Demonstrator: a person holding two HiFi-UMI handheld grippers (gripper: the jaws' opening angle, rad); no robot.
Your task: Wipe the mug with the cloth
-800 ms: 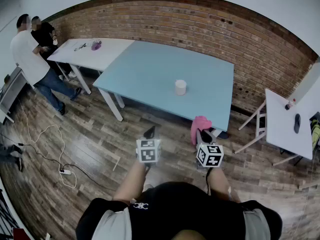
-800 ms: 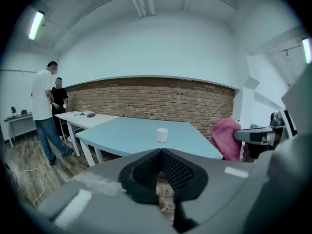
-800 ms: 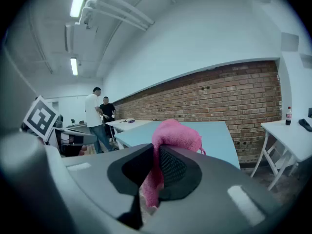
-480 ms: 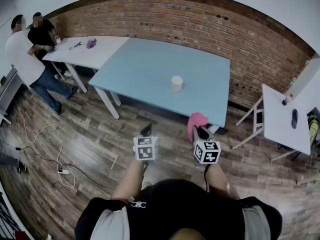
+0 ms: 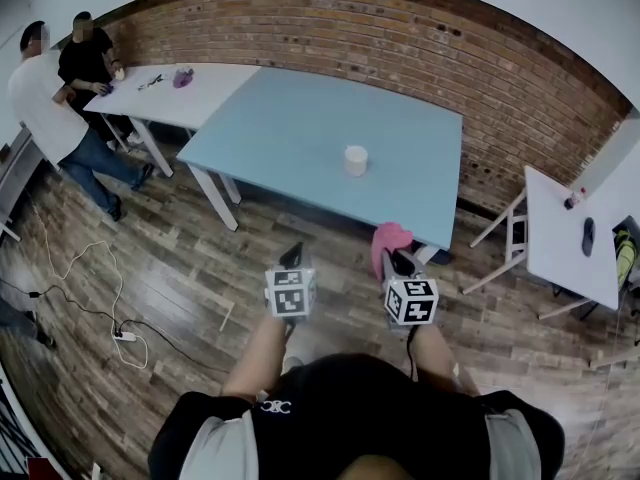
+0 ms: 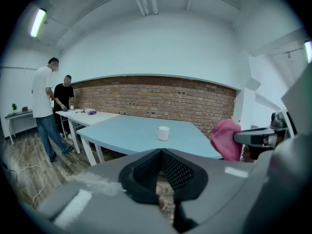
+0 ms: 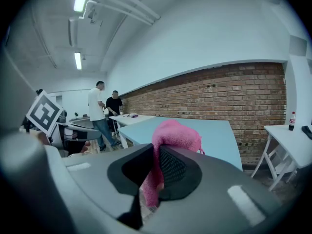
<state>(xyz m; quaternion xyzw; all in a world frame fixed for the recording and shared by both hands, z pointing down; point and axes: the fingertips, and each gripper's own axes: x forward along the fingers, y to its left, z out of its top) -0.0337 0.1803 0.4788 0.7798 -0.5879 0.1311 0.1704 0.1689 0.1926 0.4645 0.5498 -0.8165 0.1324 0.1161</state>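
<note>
A white mug (image 5: pixel 355 160) stands upright near the middle of the light blue table (image 5: pixel 290 133); the left gripper view shows the mug (image 6: pixel 163 133) well ahead. My left gripper (image 5: pixel 294 257) is shut and empty, held over the wooden floor short of the table's near edge. To its right, my right gripper (image 5: pixel 398 262) is shut on a pink cloth (image 5: pixel 387 240), which bunches up above the jaws; the cloth (image 7: pixel 171 140) hides the mug in the right gripper view. Both grippers are well short of the mug.
A white table (image 5: pixel 170 93) with small items adjoins the blue table at the left, two people (image 5: pixel 55 93) beside it. Another white table (image 5: pixel 575 238) stands right. A brick wall (image 5: pixel 420 43) runs behind. Cables (image 5: pixel 90 298) lie on the floor at left.
Both grippers and the pink cloth have shifted slightly toward the blue table; the view has drifted a little. The jaws keep the same state.
</note>
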